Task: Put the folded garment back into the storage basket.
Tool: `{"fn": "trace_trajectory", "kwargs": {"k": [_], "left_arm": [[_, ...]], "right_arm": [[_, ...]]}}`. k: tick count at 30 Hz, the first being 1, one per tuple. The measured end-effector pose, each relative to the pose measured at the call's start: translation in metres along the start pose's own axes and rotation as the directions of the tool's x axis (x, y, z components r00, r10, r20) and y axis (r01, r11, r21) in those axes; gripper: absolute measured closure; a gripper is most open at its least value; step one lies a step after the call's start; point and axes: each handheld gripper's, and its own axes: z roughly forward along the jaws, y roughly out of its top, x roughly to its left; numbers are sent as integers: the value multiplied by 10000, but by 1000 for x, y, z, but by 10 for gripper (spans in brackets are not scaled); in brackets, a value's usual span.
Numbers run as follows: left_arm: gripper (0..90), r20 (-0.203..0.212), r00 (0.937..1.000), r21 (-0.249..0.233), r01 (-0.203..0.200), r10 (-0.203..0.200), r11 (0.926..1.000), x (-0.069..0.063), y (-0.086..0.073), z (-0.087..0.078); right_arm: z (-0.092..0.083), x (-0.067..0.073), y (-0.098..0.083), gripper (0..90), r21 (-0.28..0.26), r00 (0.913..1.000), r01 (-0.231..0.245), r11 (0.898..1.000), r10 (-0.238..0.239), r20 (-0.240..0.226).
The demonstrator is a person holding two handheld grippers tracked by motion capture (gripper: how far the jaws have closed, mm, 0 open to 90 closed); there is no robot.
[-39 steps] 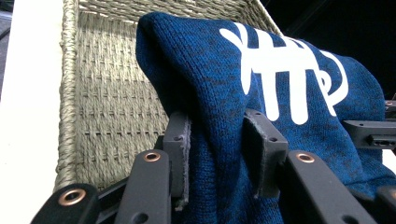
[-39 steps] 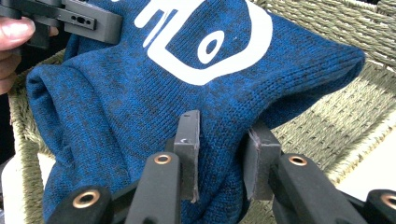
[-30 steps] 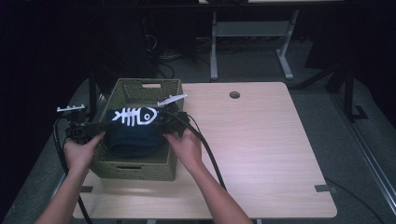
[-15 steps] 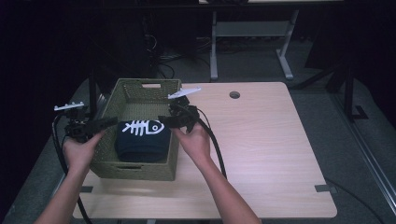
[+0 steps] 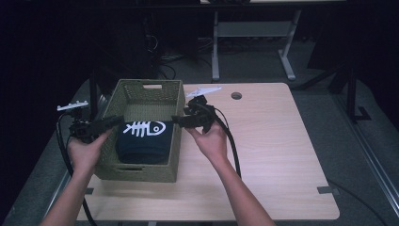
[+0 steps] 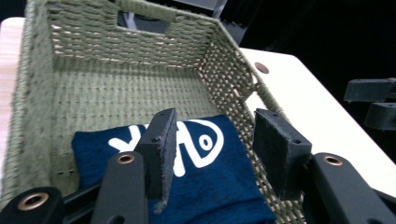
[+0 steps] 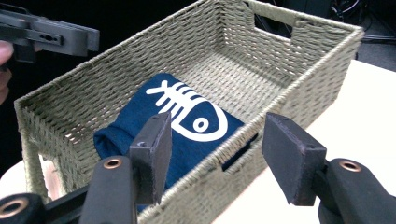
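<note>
Two grippers flank the woven basket point(image 5: 175, 141), one per long wall, both w/ jaws parted and nothing between the pads. The left gripper point(image 5: 113, 121) sits over the basket's left rim, the right gripper point(image 5: 178, 119) over the right rim; both sets of jaws have just been opening. The folded navy cloth point(image 5: 143, 141) w/ the white fish-bone print lies flat on the basket floor at the near end, its far half bare weave.

From the left gripper view the cloth point(image 6: 205, 186) is just below and ahead of the pads; from the right gripper view it point(image 7: 187, 126) lies across the wall, lower and inward. Its long axis runs approx along the basket's length. Neither hand is clearly nearer, cloth sits midway btwn them. Judgement: drop looks finished, so the next move is prob. away from the basket, not into it.
</note>
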Motion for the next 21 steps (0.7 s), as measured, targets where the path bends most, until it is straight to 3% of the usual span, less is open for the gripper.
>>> {"fn": "trace_trajectory", "kwargs": {"k": [13,21], "left_arm": [[454,184,9990,159,-406,403,9990,-28,3,10],[434,305,9989,90,-372,370,9993,-37,2,13]], "right_arm": [[-29,-25,-13,369,-275,9999,4,9996,0,157],[-39,-35,-18,358,-283,10000,-56,9996,57,46]]}}
